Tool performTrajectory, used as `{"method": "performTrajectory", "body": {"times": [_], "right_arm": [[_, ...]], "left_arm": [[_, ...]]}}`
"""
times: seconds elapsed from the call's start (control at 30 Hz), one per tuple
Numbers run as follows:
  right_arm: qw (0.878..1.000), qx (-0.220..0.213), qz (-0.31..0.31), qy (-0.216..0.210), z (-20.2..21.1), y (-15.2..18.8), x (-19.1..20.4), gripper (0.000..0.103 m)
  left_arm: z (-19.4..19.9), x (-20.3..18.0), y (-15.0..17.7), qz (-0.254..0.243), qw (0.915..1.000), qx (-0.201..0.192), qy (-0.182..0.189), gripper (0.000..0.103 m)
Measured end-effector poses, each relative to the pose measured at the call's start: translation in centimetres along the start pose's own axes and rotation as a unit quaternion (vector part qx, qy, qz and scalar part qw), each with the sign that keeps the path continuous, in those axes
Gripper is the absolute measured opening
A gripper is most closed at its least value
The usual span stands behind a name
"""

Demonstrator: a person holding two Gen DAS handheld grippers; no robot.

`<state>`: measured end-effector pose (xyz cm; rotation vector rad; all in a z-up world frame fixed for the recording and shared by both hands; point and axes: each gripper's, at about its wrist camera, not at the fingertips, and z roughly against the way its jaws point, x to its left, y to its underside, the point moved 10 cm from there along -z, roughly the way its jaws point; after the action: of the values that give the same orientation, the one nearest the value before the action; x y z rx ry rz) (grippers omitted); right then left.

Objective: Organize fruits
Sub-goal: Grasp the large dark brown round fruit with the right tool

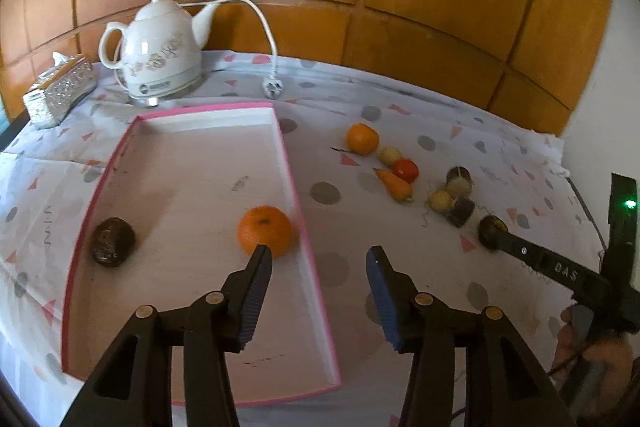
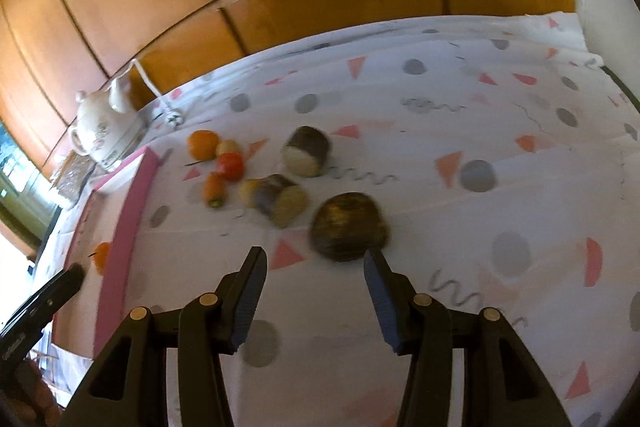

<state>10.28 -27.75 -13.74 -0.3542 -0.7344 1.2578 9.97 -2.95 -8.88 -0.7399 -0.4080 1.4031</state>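
Dark brown round fruit (image 2: 349, 227) sits just ahead of the right claw (image 2: 316, 275), spread and empty; looks firm and slick, so I'd pinch across its widest middle.

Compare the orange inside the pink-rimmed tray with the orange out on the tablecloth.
The orange in the tray lies inside the pink-rimmed tray, while the orange on the tablecloth lies outside it, to the right. The orange in the tray lies alone near the right wall; the orange on the tablecloth sits close to a tomato and a carrot. The orange in the tray lies just beyond the left gripper; the other lies farther off. Both are round and orange.
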Motion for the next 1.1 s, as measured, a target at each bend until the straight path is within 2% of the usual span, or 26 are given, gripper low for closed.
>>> {"method": "performTrajectory", "body": {"times": [0.27, 0.37, 0.63, 0.73, 0.8, 0.87, 1.1], "right_arm": [[1.000, 0.007, 0.001, 0.010, -1.0, -0.3, -0.9, 0.052], [1.000, 0.007, 0.014, 0.019, -1.4, -0.6, -1.0, 0.058], [0.998, 0.015, 0.058, 0.036, -3.2, -1.4, -0.3, 0.059], [0.996, 0.021, 0.073, 0.046, -3.9, -1.4, -0.2, 0.059], [0.994, 0.019, 0.086, 0.063, -4.1, -1.4, -0.5, 0.051], [0.993, 0.008, 0.092, 0.077, -3.9, -1.5, -1.0, 0.051], [0.994, -0.003, 0.081, 0.070, -3.7, -1.6, -1.8, 0.051]], "left_arm": [[-0.9, -1.8, 0.4, -0.017, 0.9997, 0.014, 0.012, 0.051], [-1.3, -2.4, 0.5, -0.023, 0.9994, 0.020, 0.017, 0.051], [-2.2, -3.5, 0.4, -0.027, 0.9989, 0.030, 0.026, 0.054], [-2.8, -3.8, 0.3, -0.024, 0.9986, 0.036, 0.030, 0.054], [-3.1, -4.0, 0.1, -0.022, 0.9985, 0.039, 0.032, 0.054], [-3.4, -4.2, -0.1, -0.021, 0.9984, 0.041, 0.034, 0.054], [-5.4, -5.3, -1.2, -0.010, 0.9975, 0.056, 0.042, 0.054]]}}
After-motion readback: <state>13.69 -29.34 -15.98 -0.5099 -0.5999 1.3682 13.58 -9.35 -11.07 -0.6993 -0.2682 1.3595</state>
